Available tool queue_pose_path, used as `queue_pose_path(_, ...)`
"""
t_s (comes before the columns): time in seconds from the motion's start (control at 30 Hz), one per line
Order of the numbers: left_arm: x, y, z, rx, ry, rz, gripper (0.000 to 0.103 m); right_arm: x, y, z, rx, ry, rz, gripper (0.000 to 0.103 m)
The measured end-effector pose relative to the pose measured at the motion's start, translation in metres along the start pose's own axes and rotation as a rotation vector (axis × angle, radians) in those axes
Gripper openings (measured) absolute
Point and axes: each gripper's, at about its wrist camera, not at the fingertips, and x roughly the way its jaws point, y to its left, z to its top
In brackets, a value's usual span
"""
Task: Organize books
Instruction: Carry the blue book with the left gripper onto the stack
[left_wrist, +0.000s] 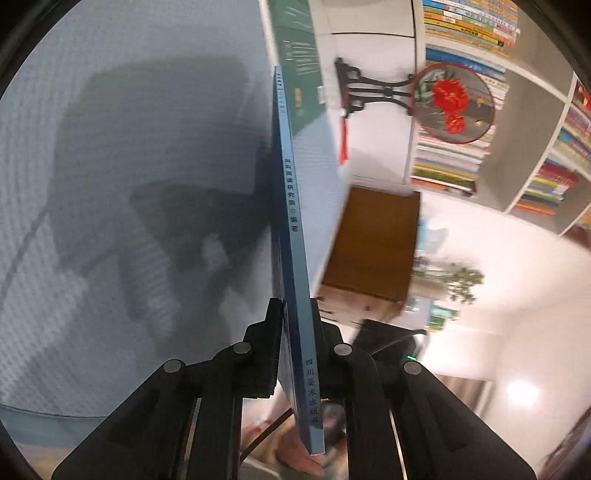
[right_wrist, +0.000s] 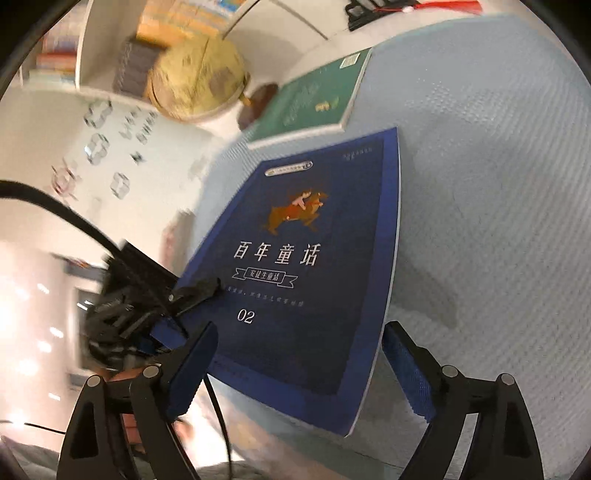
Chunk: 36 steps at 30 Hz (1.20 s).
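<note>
Left wrist view: my left claw (left_wrist: 295, 332) pinches the blue book (left_wrist: 291, 221) by its spine, on edge above the counter (left_wrist: 110, 147). The green book (left_wrist: 299, 55) lies flat beyond.

Right wrist view: my right claw (right_wrist: 295, 365) is spread, holding nothing. Neither book is shelved yet.

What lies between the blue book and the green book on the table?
Only a narrow strip of bare tablecloth separates the blue book from the green book; the right wrist view shows it.
</note>
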Motion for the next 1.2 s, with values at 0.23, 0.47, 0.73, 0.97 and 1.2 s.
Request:
queue_pose_path(0.23,0.007,0.002,0.002,-0.025,0.060,-0.022,0.008,0.027,-0.034,0.013,0.220,0.023,0.211,0.053)
queue_pose_path(0.47,0.019,-0.020,-0.014,0.241,0.057,0.337,0.008,0.036,0.020,0.002,-0.098,0.016,-0.162,0.041)
queue_pose_path(0.73,-0.013,-0.043,-0.037,0.415,0.015,0.402,0.011,0.041,0.090,-0.031,-0.363,-0.052,-0.351,0.041)
queue_pose_path(0.97,-0.096,-0.047,-0.016,0.430,-0.079,0.369,0.013,0.083,0.173,-0.045,-0.535,-0.081,-0.417,0.041)
queue_pose_path(1.2,-0.229,-0.051,0.019,0.462,-0.249,0.346,0.013,0.156,0.279,-0.040,-0.647,-0.109,-0.331,0.041)
